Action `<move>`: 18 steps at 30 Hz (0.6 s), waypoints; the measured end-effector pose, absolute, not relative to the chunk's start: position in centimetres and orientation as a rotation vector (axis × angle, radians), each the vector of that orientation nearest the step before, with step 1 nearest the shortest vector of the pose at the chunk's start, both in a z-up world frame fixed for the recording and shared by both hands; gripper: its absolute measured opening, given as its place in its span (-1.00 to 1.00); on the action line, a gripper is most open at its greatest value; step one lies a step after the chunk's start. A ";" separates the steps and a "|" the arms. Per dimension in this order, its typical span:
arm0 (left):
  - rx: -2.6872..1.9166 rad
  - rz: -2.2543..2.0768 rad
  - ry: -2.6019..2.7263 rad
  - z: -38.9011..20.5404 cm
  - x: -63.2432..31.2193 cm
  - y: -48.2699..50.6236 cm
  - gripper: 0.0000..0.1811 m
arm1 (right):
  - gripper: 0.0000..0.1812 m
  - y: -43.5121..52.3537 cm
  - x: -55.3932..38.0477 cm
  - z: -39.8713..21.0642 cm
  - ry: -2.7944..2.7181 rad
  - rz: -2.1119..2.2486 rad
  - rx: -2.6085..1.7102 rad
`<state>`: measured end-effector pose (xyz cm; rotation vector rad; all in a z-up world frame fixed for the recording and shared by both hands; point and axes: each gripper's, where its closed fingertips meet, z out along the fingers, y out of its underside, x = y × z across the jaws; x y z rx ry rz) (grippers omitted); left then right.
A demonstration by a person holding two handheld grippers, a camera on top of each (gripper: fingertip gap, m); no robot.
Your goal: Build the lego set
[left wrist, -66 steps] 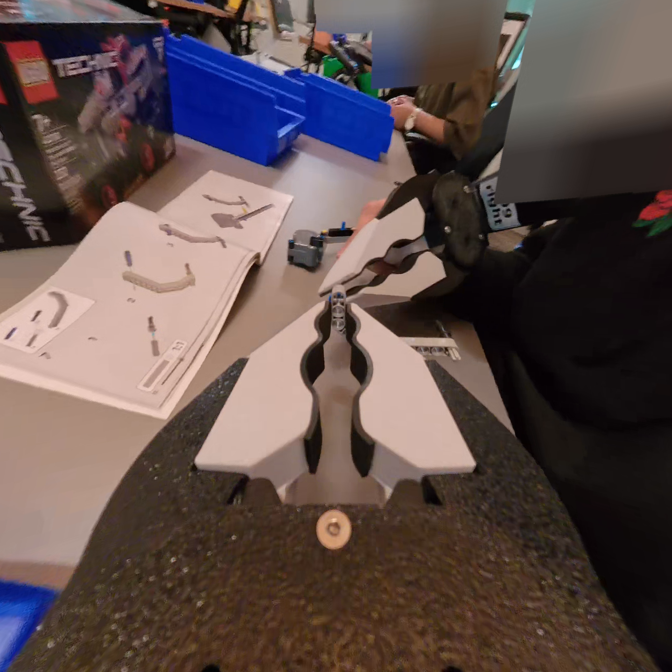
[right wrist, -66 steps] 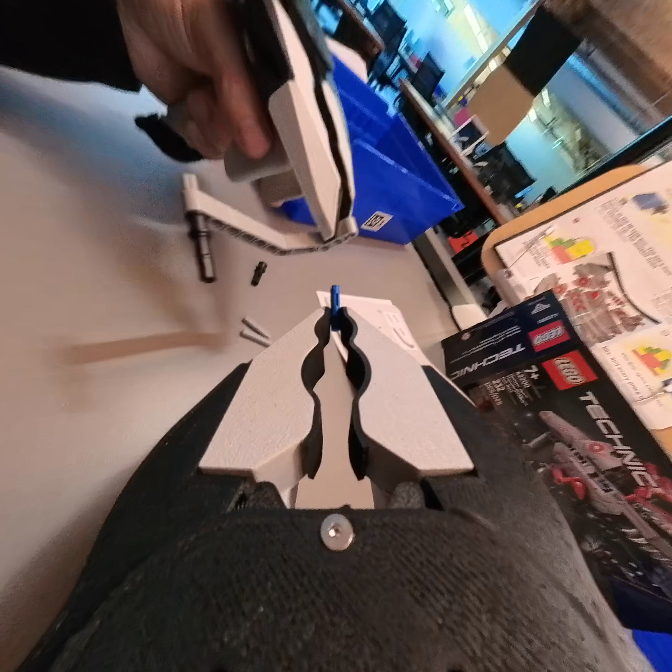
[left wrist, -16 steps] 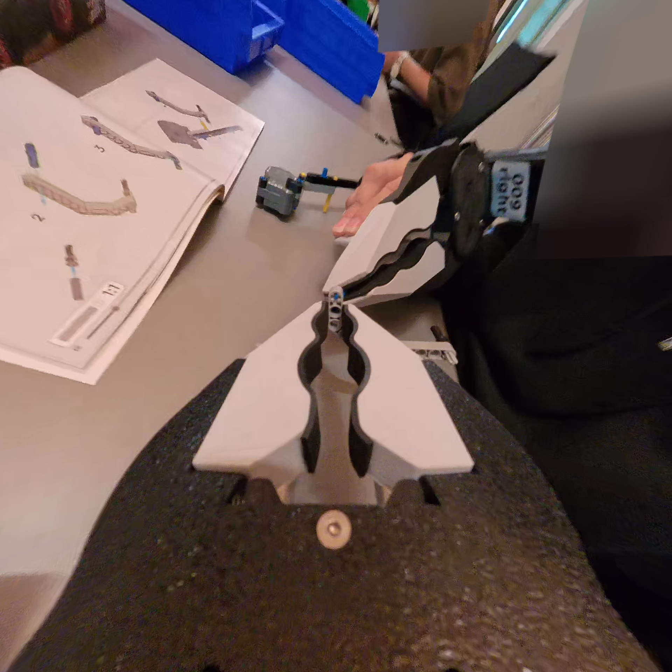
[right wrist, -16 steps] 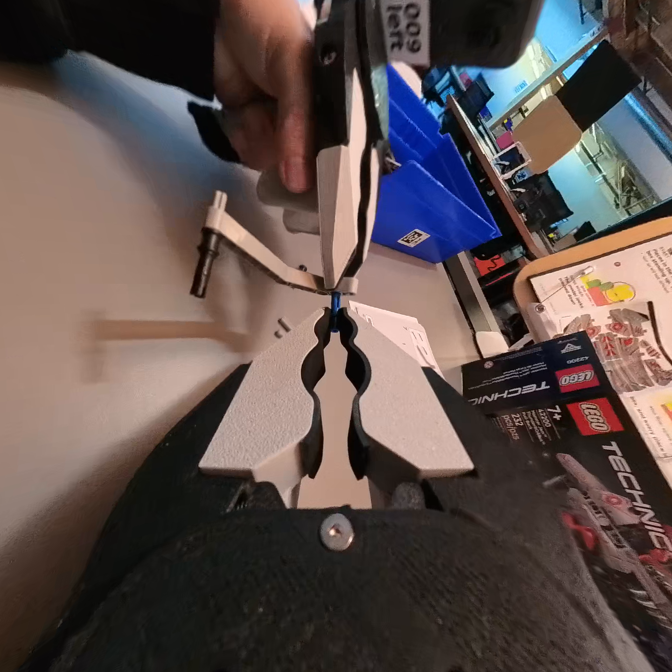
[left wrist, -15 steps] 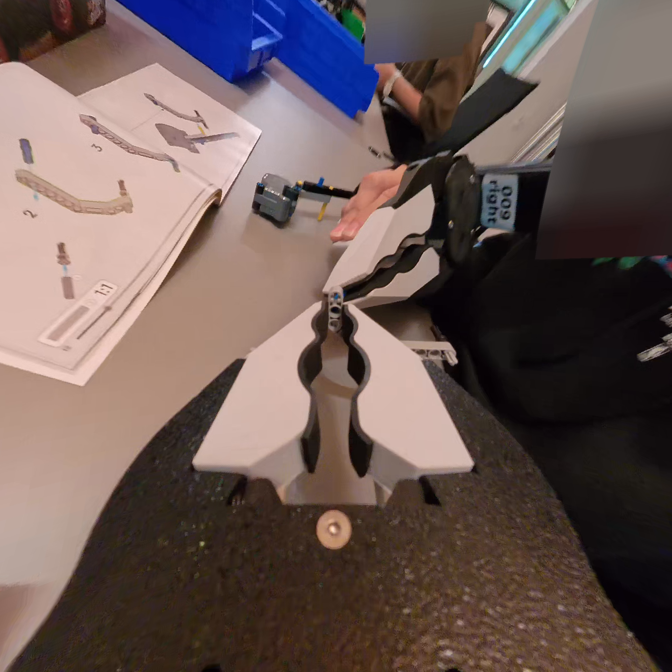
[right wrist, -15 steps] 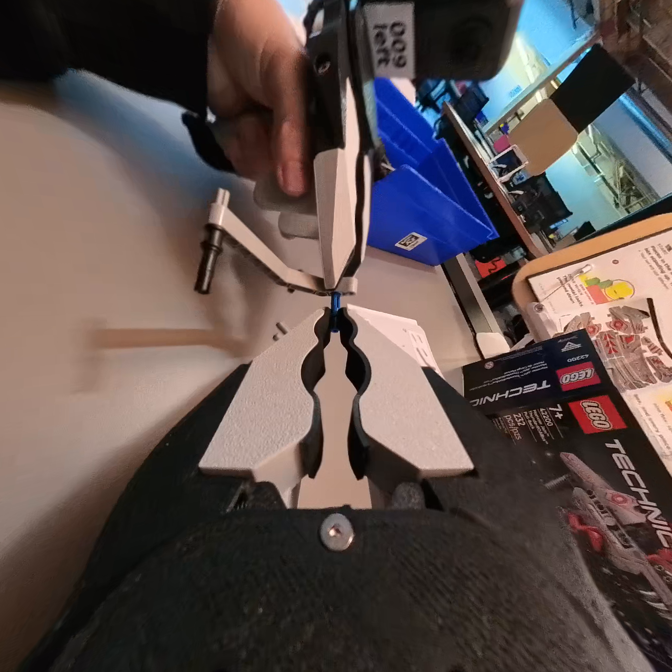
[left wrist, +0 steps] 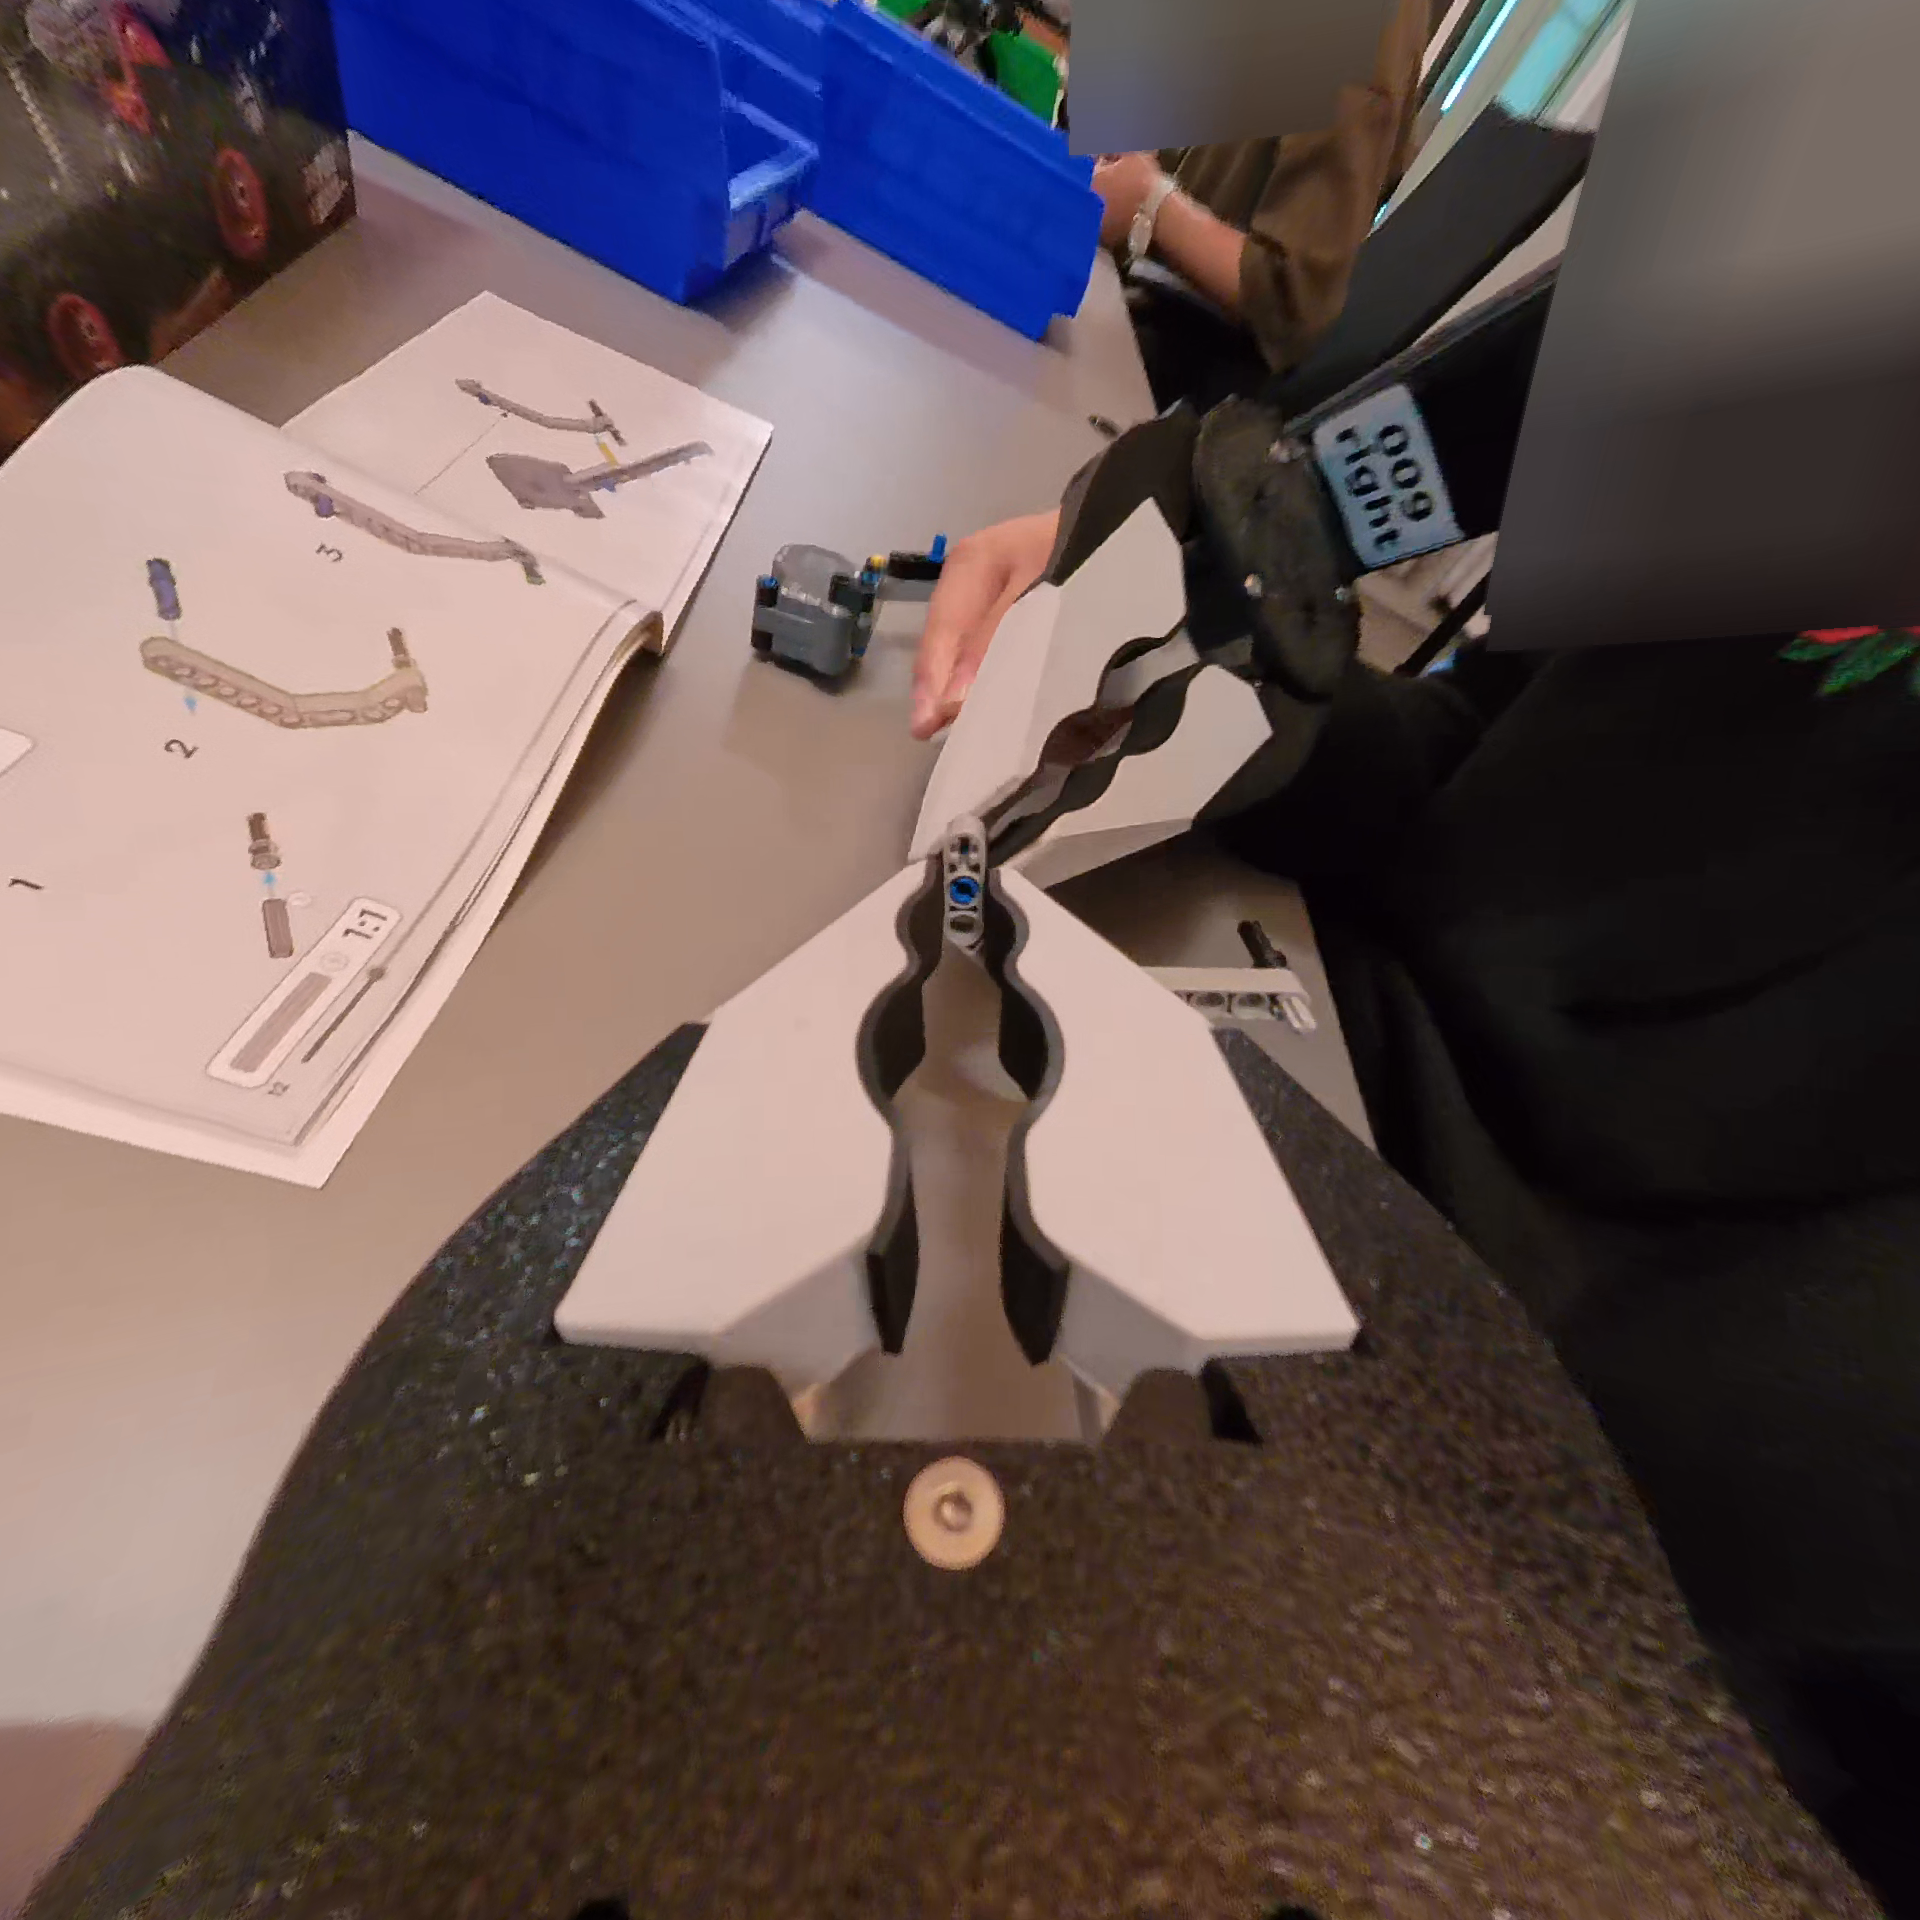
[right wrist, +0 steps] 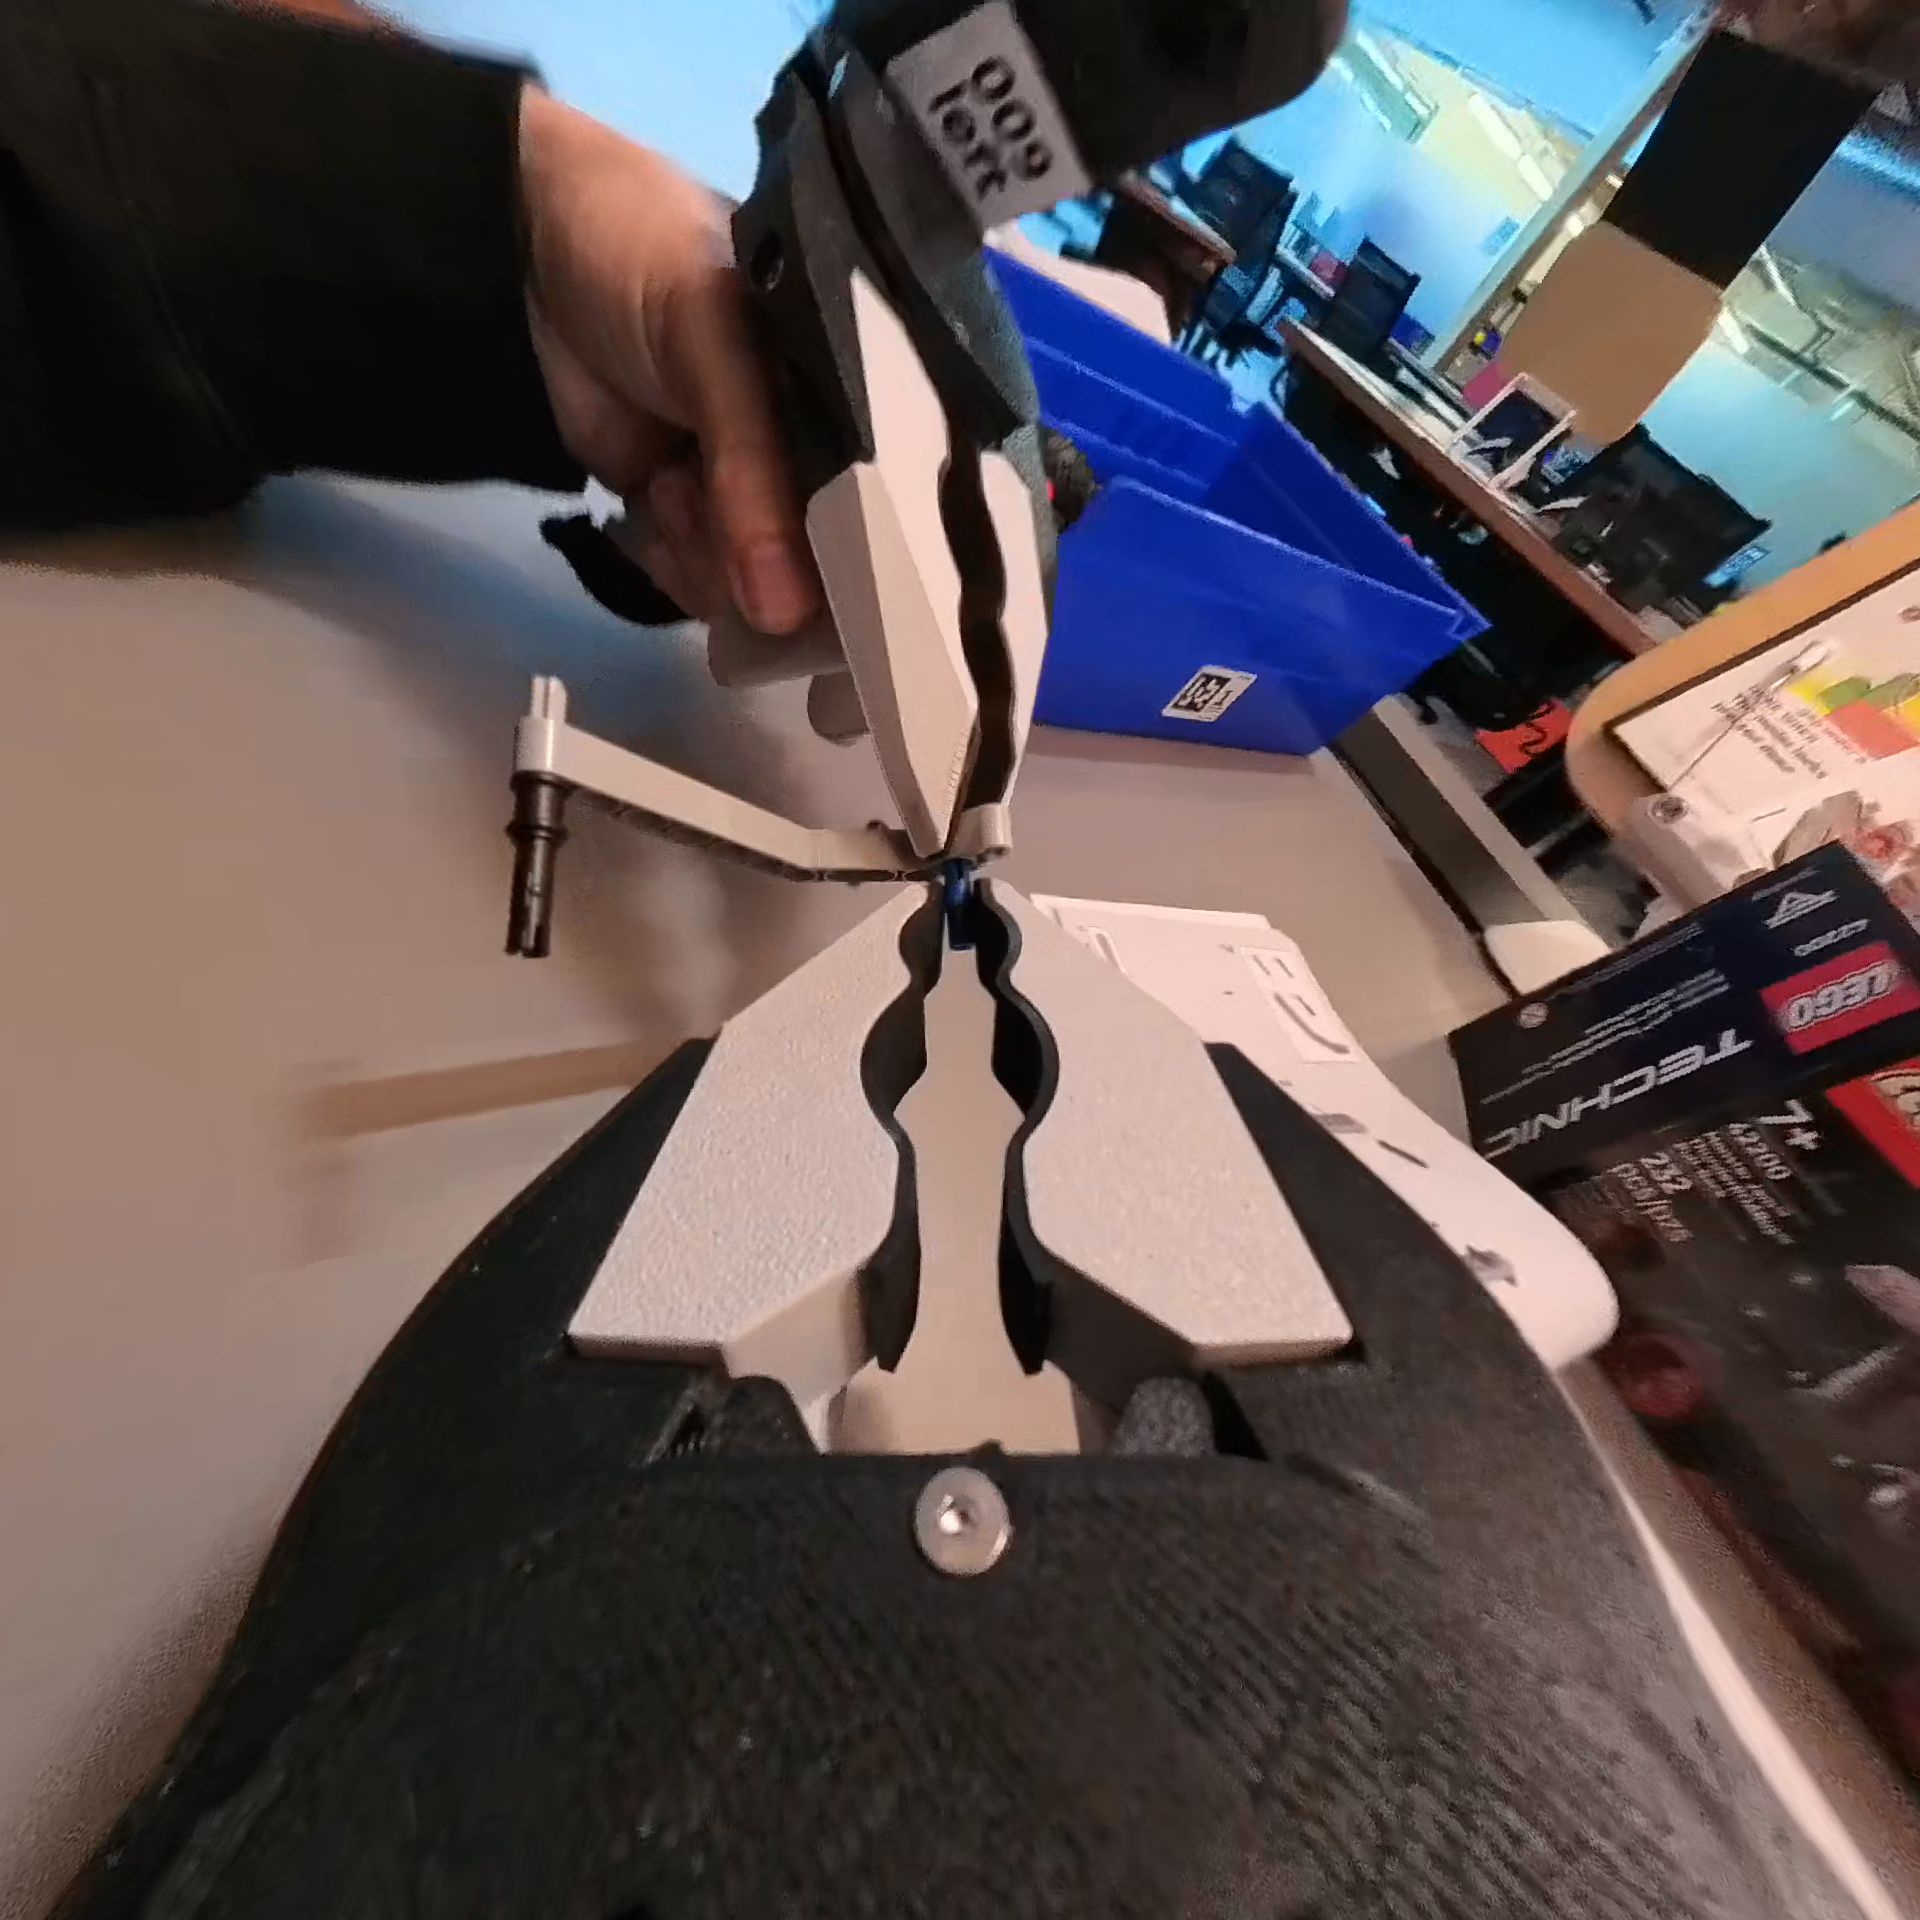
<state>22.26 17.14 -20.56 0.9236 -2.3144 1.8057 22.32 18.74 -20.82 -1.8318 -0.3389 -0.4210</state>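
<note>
The grey bench [left wrist: 831, 436] fills the left and middle of the left wrist view, and its near edge runs down the right side of the frame, just beside the person's dark clothing. Blue bins [left wrist: 644, 135] line the far side at the top, and a dark set box [left wrist: 135, 197] sits in the upper left corner. An open instruction booklet [left wrist: 343, 686] covers the left of the frame. Bare bench lies between the booklet and the two grippers.

In the right wrist view, the long grey beam [right wrist: 686, 795] is held above the bench, its long axis running from centre to left, with a black axle pin [right wrist: 532, 883] hanging from its left end. The left gripper [right wrist: 961, 821] comes down from the top of the frame, fingers clamped on the beam's right end. The right gripper [right wrist: 958, 920] points up from below, fingers pinched on a small blue pin [right wrist: 956, 904] that stands upright, its tip meeting the beam's underside.

In the left wrist view, the beam end [left wrist: 966, 894] shows a blue-filled hole. A small grey subassembly [left wrist: 821, 613] rests in the upper middle.
</note>
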 end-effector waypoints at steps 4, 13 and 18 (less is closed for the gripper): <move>0.936 1.886 -2.250 -19.6 22.5 17.9 -0.94 | -0.96 18.2 23.0 -20.0 -0.271 -0.377 -1.777; 0.920 1.839 -2.284 -20.1 22.1 18.0 -0.94 | -0.96 18.2 22.1 -20.0 -0.364 -0.409 -1.756; 0.912 1.827 -2.297 -20.3 22.0 17.9 -0.94 | -0.97 18.3 22.2 -20.8 -0.386 -0.432 -1.803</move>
